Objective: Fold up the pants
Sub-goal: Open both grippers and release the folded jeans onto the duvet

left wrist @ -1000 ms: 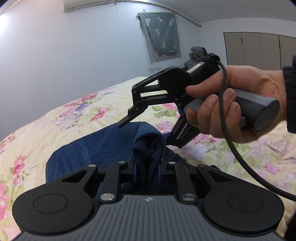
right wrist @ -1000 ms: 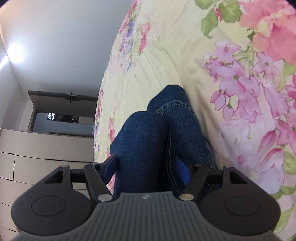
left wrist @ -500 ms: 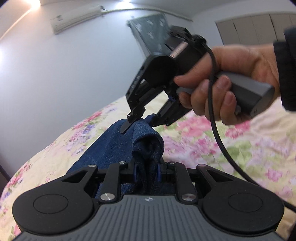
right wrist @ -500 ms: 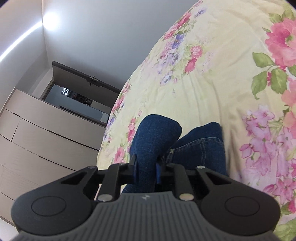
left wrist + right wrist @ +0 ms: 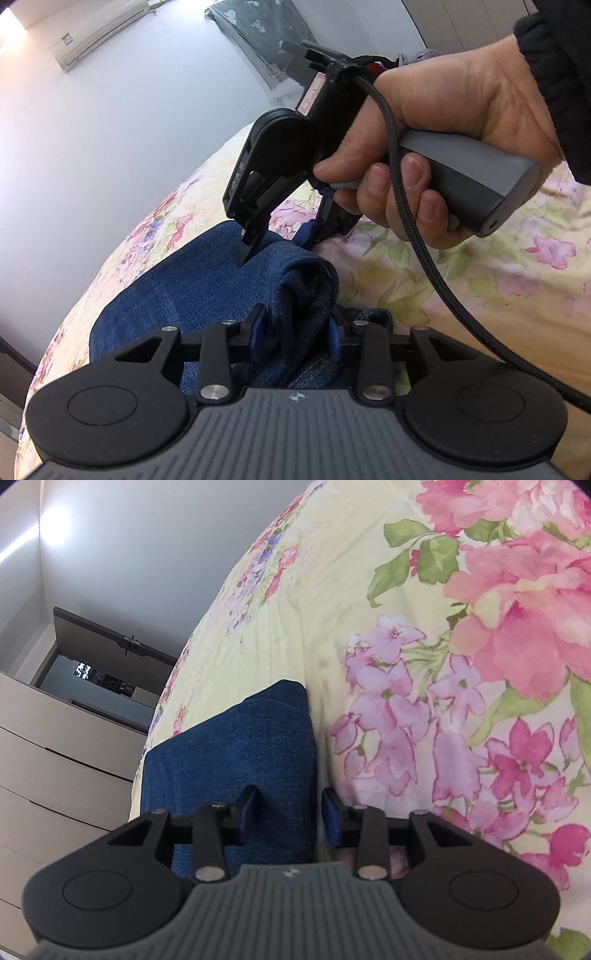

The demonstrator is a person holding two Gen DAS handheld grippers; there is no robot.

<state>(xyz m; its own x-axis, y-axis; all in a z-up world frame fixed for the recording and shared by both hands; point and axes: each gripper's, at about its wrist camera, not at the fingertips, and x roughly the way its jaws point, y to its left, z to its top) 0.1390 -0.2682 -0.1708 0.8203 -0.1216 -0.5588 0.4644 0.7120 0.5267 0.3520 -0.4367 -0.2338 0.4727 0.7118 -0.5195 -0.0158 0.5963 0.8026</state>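
The blue denim pants (image 5: 207,291) lie folded on the floral bedsheet (image 5: 443,280). My left gripper (image 5: 295,328) has its jaws partly parted around a bunched fold of denim. My right gripper (image 5: 275,243), held in a hand, points down at the far edge of the fold, one finger (image 5: 247,251) touching the denim. In the right wrist view the right gripper (image 5: 288,808) is open, its pads apart astride the flat edge of the pants (image 5: 236,746).
The bed's sheet (image 5: 424,627) stretches to the right. A white wall with an air conditioner (image 5: 99,33) and a hanging cloth (image 5: 258,33) lies beyond. Drawers (image 5: 55,757) and a doorway (image 5: 96,672) stand past the bed's edge.
The right gripper has opened and let go of the denim it was pinching. The left gripper's jaws have widened around the fold. The pants now lie lower and flatter.
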